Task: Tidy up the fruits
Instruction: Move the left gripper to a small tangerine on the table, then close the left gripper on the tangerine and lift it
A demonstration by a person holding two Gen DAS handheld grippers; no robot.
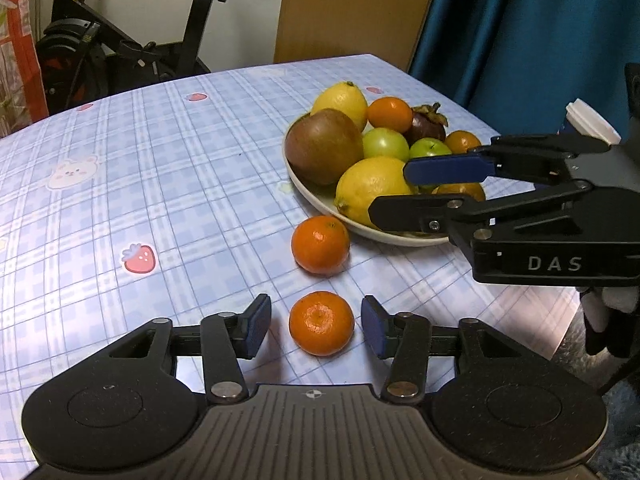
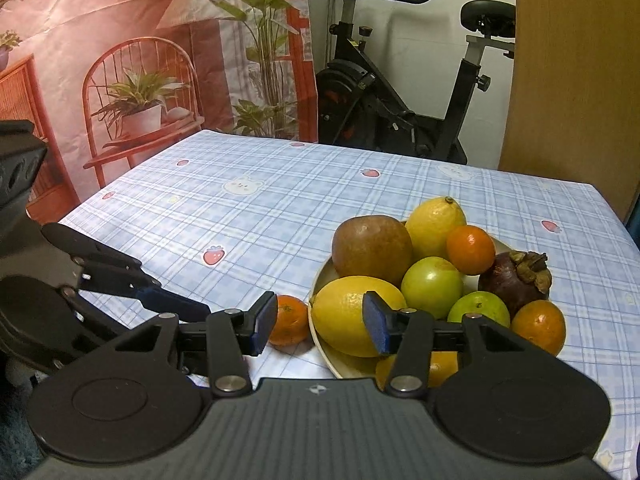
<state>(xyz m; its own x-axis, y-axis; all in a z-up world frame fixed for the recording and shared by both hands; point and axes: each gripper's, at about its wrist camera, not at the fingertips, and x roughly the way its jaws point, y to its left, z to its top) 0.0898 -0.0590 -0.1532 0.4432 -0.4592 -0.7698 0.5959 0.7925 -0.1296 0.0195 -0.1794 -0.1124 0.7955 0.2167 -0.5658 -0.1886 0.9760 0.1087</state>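
Observation:
A cream plate (image 1: 308,188) holds lemons, a brown apple (image 1: 324,146), green fruits, tangerines and a mangosteen (image 1: 426,124). Two tangerines lie on the cloth in front of it: a near tangerine (image 1: 321,323) and a far tangerine (image 1: 320,244). My left gripper (image 1: 316,326) is open with its blue pads on either side of the near tangerine, not touching it. My right gripper (image 2: 320,320) is open and empty, low over the plate's front edge (image 2: 320,344) by the big lemon (image 2: 348,312). It shows from the side in the left wrist view (image 1: 404,188).
The table wears a blue checked cloth (image 1: 160,184) with strawberry prints. Its right edge lies just past the plate. An exercise bike (image 2: 400,92) stands behind the table. A blue curtain (image 1: 520,32) hangs at the right. A white cup (image 1: 592,122) sits beyond the right gripper.

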